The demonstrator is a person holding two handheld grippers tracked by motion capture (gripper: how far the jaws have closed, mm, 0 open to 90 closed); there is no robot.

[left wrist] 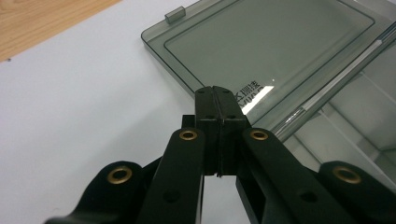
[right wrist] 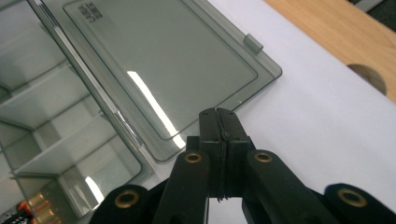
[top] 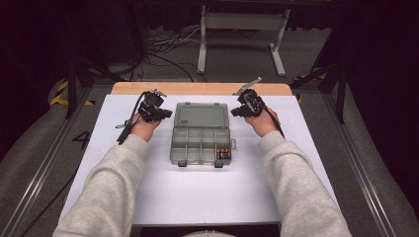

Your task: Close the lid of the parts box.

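I see both my left gripper (top: 165, 113) and right gripper (top: 233, 112) fingers clenched empty, flanking the open organizer box's lid (top: 201, 116) at nine and three o'clock.

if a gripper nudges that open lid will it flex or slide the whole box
The lid looks like thin, stiff plastic lying flat open, so it probably won't flex much. The box holds few items and sits on a smooth sheet, so it may slide.

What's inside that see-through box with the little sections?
The open box holds batteries in its front right compartment. The other compartments look empty. The lid lies flat behind, so nothing is covered.
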